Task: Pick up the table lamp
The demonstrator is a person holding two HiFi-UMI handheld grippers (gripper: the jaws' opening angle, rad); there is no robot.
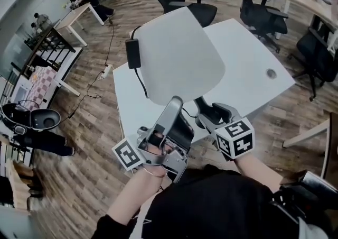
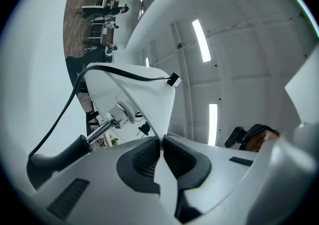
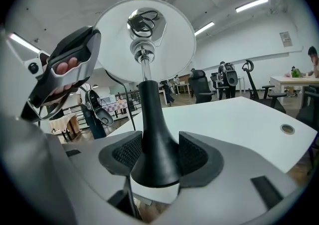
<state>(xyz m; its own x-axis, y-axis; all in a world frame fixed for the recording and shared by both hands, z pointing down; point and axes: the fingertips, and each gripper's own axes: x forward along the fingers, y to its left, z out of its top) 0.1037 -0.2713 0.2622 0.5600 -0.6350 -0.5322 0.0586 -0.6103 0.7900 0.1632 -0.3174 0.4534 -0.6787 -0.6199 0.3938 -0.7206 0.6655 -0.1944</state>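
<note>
1. Head view — One table lamp (image 1: 179,55) is held between two hand-held grippers at the near edge of a white table (image 1: 253,58). Its broad white shade covers the table's near-left corner. The left hand-held gripper (image 1: 176,101) reaches up to the shade's lower rim. The right hand-held gripper (image 1: 205,112) sits just beside it, lower on the lamp. Each carries one marker cube, the left cube (image 1: 127,154) and the right cube (image 1: 236,138), with square patterns and no letters. One black power adapter (image 1: 133,53) hangs on the lamp's cable (image 1: 141,82) at the shade's left edge. Past the shade, the table top runs out to one round grommet (image 1: 271,73). A strip of wood floor (image 1: 95,121) lies open to the left, and at least three black office chairs (image 1: 261,13) ring the far side.

2. Left gripper view — The jaws are pinched together on the shade's thin white rim (image 2: 160,128). The cable arcs over the shade's inside, and two ceiling light strips (image 2: 201,40) glow behind.

3. Right gripper view — The jaws are clamped on the lamp's black flared stem (image 3: 152,119). The stem's white foot hangs off the table's edge, with floor showing below it. A wall sign (image 3: 285,39) is too small to read.
</note>
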